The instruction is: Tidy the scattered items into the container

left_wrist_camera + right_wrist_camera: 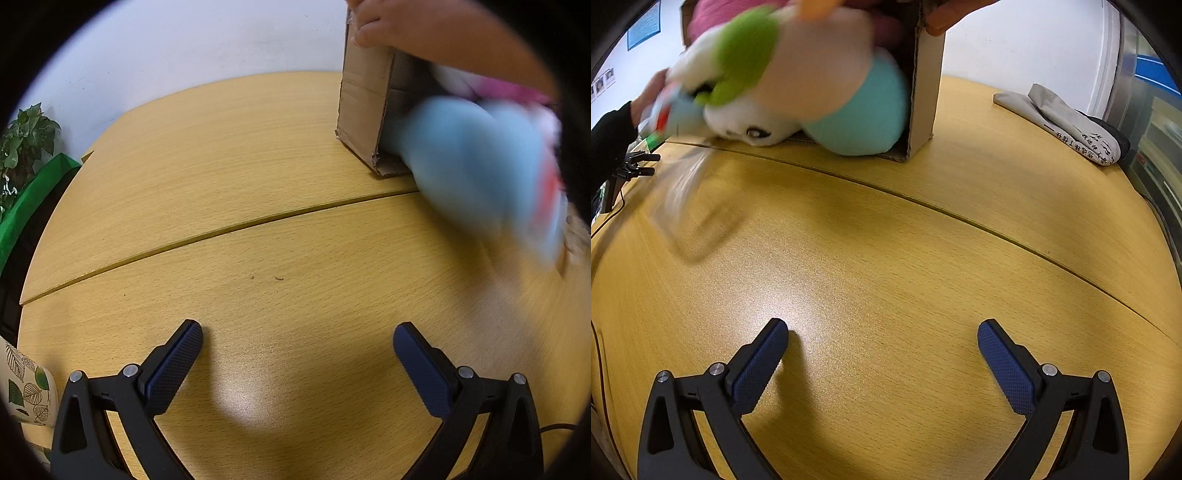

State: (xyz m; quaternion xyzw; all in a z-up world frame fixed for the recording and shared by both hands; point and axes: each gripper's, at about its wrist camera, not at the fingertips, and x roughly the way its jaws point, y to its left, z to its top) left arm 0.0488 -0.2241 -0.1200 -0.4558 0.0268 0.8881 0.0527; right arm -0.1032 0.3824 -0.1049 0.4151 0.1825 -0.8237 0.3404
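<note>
A cardboard box stands tipped on the wooden table, held at its top edge by a bare hand. Soft toys spill out of its open side, blurred by motion: a light blue plush in the left wrist view; in the right wrist view the box, a turquoise plush, a white plush with an eye and a green and cream one. My left gripper is open and empty over bare table. My right gripper is open and empty, well short of the toys.
A blurred clear plastic bag is in the air at the left. A folded grey cloth bag lies at the far right. A leaf-print cup and a green plant are at the left. A seam crosses the table.
</note>
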